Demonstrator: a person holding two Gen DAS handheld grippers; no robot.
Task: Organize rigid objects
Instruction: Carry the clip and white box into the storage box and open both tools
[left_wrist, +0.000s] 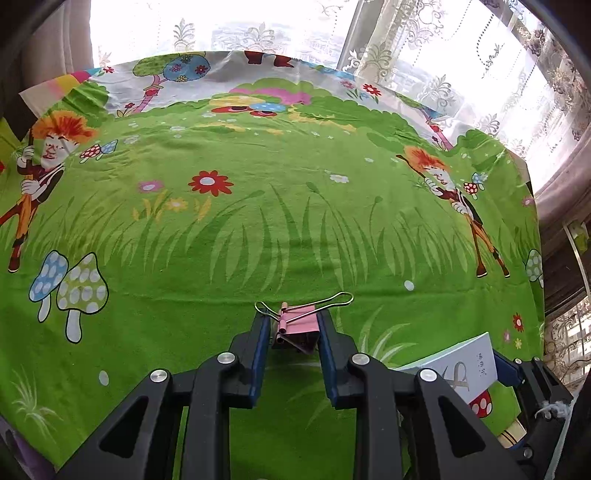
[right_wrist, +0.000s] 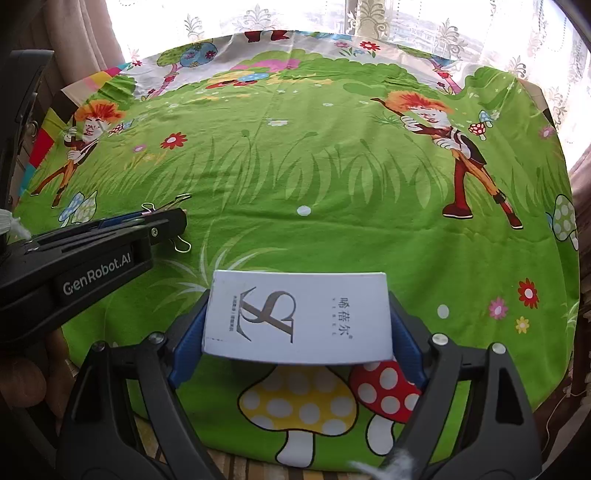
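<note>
The left tool (left_wrist: 291, 325) was clamped on a pink binder clip (left_wrist: 297, 328), pinching its body from both sides low over the green printed cloth (left_wrist: 258, 221) on the tabletop. The right tool (right_wrist: 297, 325) gripped a white box (right_wrist: 299, 317) across its width, close beside on the same cloth. To do this well, the clip should probably be lifted straight, its wire handles kept clear of the cloth, then set near the box.
</note>
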